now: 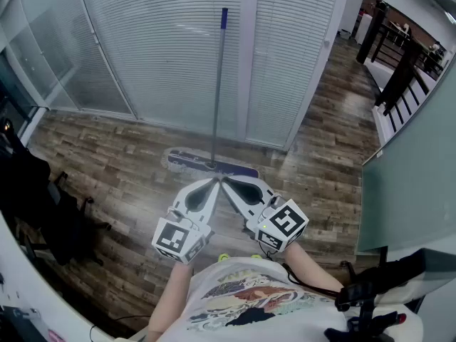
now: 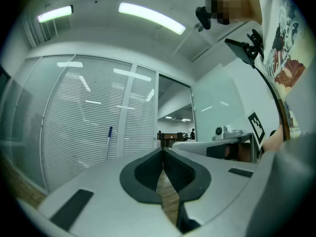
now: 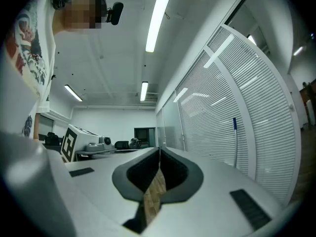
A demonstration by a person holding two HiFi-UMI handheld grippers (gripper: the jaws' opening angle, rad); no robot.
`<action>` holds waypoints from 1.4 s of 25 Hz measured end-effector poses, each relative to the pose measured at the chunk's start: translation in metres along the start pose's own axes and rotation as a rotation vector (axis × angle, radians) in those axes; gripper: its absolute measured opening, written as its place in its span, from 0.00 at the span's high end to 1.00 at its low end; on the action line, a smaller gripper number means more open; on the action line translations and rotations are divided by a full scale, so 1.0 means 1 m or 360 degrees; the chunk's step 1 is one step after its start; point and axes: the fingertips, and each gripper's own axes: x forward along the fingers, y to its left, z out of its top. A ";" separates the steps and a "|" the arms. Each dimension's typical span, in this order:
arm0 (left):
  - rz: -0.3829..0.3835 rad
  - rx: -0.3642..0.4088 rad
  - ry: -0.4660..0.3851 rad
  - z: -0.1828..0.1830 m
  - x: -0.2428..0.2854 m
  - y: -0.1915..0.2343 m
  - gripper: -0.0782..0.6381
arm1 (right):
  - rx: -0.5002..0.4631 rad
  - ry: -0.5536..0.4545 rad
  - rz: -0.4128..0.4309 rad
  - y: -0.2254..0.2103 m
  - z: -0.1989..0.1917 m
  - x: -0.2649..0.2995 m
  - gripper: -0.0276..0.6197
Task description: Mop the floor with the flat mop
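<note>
Wood floor (image 1: pixel 107 162), centre frame: the flat mop (image 1: pixel 216 84) stands propped against the blinds (image 1: pixel 157 41), handle within reach. My left tongs (image 1: pixel 214 182) and right tongs (image 1: pixel 224 182), both pressed together and empty, point at it.

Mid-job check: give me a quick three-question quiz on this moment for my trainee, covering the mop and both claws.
1. True or false: the left claw is shut on the handle of the flat mop.
2. Where is the mop's pad? A: flat on the wooden floor by the glass wall with blinds. B: lifted clear of the floor. C: between the two claws.
3. Fill in: the right claw has its jaws ____ with nothing between them.

Key: 1 false, it is shut and empty, and the mop stands unheld; 2 A; 3 shut.
</note>
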 end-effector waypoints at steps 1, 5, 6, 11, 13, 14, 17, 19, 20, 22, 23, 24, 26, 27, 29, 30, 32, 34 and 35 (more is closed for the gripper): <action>0.0003 0.0002 -0.0001 0.000 0.001 0.001 0.87 | 0.0001 -0.0002 0.0002 -0.001 0.001 0.002 0.92; -0.0004 0.0018 -0.0001 0.001 0.005 0.004 0.87 | -0.0016 0.0005 0.0011 -0.005 0.001 0.006 0.92; -0.0007 0.0018 0.0008 0.001 0.006 0.005 0.87 | -0.0012 0.0010 0.0016 -0.007 0.001 0.007 0.92; -0.0030 0.0023 0.0040 0.001 0.009 0.010 0.87 | 0.0055 -0.0011 0.0000 -0.014 0.003 0.014 0.92; -0.0039 0.0029 0.0035 0.001 0.009 0.011 0.87 | 0.0061 -0.0010 -0.0007 -0.014 0.003 0.016 0.92; -0.0042 0.0032 0.0040 0.001 0.008 0.011 0.87 | 0.0064 -0.0005 -0.0005 -0.014 0.003 0.017 0.92; -0.0046 0.0039 0.0063 -0.004 0.003 0.014 0.87 | 0.0075 0.0015 -0.0009 -0.010 -0.003 0.019 0.92; -0.0045 0.0044 0.0064 -0.004 -0.002 0.021 0.87 | 0.0066 0.0016 -0.0010 -0.007 -0.004 0.025 0.92; -0.0045 0.0045 0.0060 -0.004 -0.004 0.024 0.87 | 0.0058 0.0015 -0.0009 -0.005 -0.004 0.029 0.92; -0.0049 0.0042 0.0050 -0.002 -0.007 0.031 0.87 | 0.0045 0.0016 -0.0008 -0.003 -0.003 0.036 0.92; -0.0051 0.0042 0.0047 -0.001 -0.008 0.034 0.87 | 0.0041 0.0019 -0.0010 -0.003 -0.003 0.039 0.92; -0.0056 0.0043 0.0047 -0.001 -0.008 0.037 0.87 | 0.0039 0.0022 -0.0015 -0.003 -0.003 0.042 0.92; -0.0068 0.0041 0.0055 -0.004 -0.007 0.038 0.87 | 0.0047 0.0031 -0.0030 -0.004 -0.006 0.043 0.92; -0.0074 0.0034 0.0060 -0.007 -0.007 0.038 0.87 | 0.0060 0.0037 -0.0037 -0.006 -0.008 0.043 0.92; -0.0077 0.0009 0.0070 -0.013 -0.005 0.038 0.87 | 0.0091 0.0052 -0.0049 -0.009 -0.014 0.042 0.92; -0.0076 -0.0005 0.0074 -0.016 -0.003 0.039 0.87 | 0.0100 0.0062 -0.0054 -0.011 -0.017 0.042 0.92; -0.0073 -0.0025 0.0079 -0.023 0.002 0.044 0.87 | 0.0103 0.0082 -0.0063 -0.019 -0.023 0.045 0.92; -0.0066 -0.0038 0.0087 -0.031 0.009 0.051 0.87 | 0.0108 0.0097 -0.0062 -0.027 -0.029 0.050 0.92; -0.0059 -0.0042 0.0092 -0.034 0.013 0.054 0.87 | 0.0113 0.0103 -0.0059 -0.032 -0.032 0.053 0.92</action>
